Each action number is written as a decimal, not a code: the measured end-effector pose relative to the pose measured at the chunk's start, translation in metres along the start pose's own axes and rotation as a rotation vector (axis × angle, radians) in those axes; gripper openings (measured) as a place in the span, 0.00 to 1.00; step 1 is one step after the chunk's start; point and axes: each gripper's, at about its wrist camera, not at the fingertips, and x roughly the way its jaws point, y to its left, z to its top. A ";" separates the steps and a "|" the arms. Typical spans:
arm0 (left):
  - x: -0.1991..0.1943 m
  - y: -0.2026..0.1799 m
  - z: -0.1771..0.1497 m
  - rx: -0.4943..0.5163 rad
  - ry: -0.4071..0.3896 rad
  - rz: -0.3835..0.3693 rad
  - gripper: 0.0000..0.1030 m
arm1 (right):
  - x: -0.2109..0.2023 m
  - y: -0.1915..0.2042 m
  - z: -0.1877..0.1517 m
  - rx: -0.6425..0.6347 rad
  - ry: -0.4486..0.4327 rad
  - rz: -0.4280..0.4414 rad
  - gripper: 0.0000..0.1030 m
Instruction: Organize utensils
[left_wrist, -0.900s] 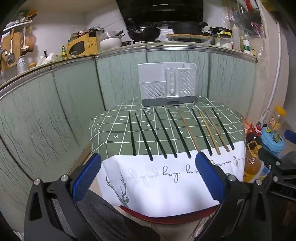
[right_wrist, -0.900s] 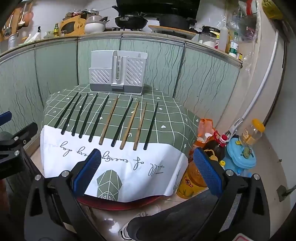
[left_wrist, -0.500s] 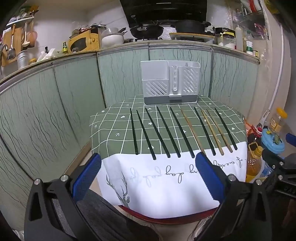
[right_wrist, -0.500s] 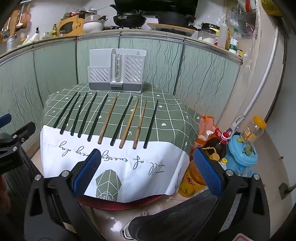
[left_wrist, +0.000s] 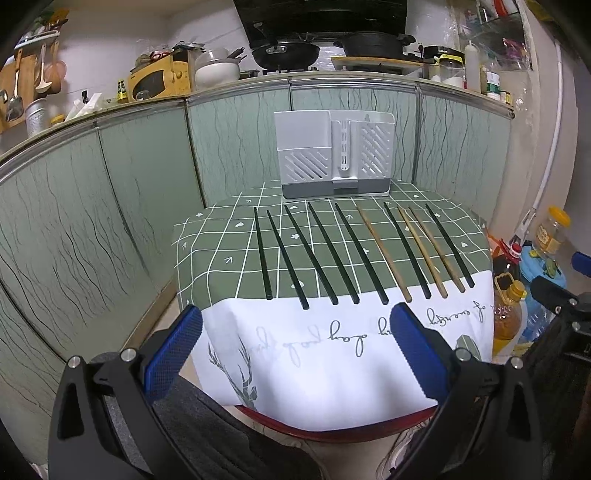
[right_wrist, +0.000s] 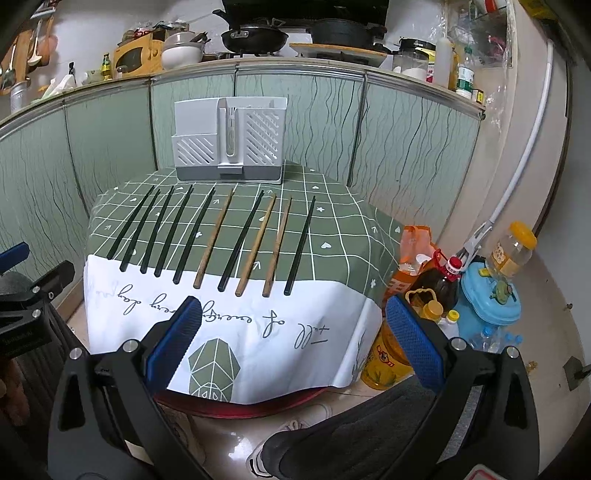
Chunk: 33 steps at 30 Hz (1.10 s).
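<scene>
- Behind the small table, a curved wall of pale green panels (left_wrist: 122, 206) with dark wavy lines closes the view, and a counter on top carries pans, a yellow microwave (left_wrist: 159, 79) and jars.
- On the table lies a green tablecloth (left_wrist: 221, 251) with a white grid; its front part is white with grey cursive writing and hangs over the edge.
- At the far edge of the table stands a white plastic utensil holder (left_wrist: 334, 153) with slotted walls, a grey base and several compartments.
- Ten chopsticks (left_wrist: 347, 254) lie side by side in a row in front of the holder, apart from each other, with their near ends at the border of the white cloth; seven are black and three are brown wood (right_wrist: 214, 240).
- Right of the table, on the floor, stand oil bottles (right_wrist: 439, 280), a blue container (right_wrist: 491, 295) and a jar with a yellow lid.
- Left gripper (left_wrist: 293, 350) hovers before the table's front edge, pointing downward at an angle; its blue textured pads stand wide apart with nothing between them.
- Right gripper (right_wrist: 291, 339) has the same pose near the right front corner, jaws wide apart and empty.
- Nothing stands between the grippers and the chopsticks.
</scene>
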 end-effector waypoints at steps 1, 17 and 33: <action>0.000 0.000 0.000 0.000 -0.001 -0.002 0.96 | 0.002 -0.004 0.000 0.000 0.000 0.001 0.92; 0.008 0.004 0.009 -0.011 0.006 -0.022 0.96 | 0.008 -0.011 0.007 -0.002 -0.003 0.037 0.92; 0.006 0.008 0.011 -0.016 0.002 0.004 0.96 | 0.005 -0.019 0.010 0.024 -0.014 0.036 0.92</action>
